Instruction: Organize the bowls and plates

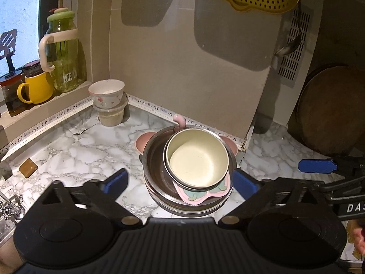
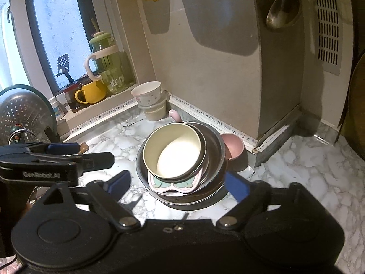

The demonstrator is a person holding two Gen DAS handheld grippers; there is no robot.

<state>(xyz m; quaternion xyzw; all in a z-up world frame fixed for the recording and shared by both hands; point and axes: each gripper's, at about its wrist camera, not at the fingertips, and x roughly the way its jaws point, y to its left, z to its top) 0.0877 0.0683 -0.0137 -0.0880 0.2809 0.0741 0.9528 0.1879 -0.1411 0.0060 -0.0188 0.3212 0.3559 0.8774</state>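
The stack of bowls (image 1: 189,171) stands on the marble counter (image 1: 75,150), at 12 o'clock from both grippers. The left gripper (image 1: 180,180) and the right gripper (image 2: 178,182) are both spread wide and hold nothing. The cream bowl (image 1: 197,157) on top is tilted, its mouth leaning toward 11 o'clock. I judge the steel is stiff, slippery and rather light; the rim at 6 o'clock is the best place to pinch.

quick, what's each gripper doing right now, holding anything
left gripper: open, holding nothing.
right gripper: open, holding nothing.
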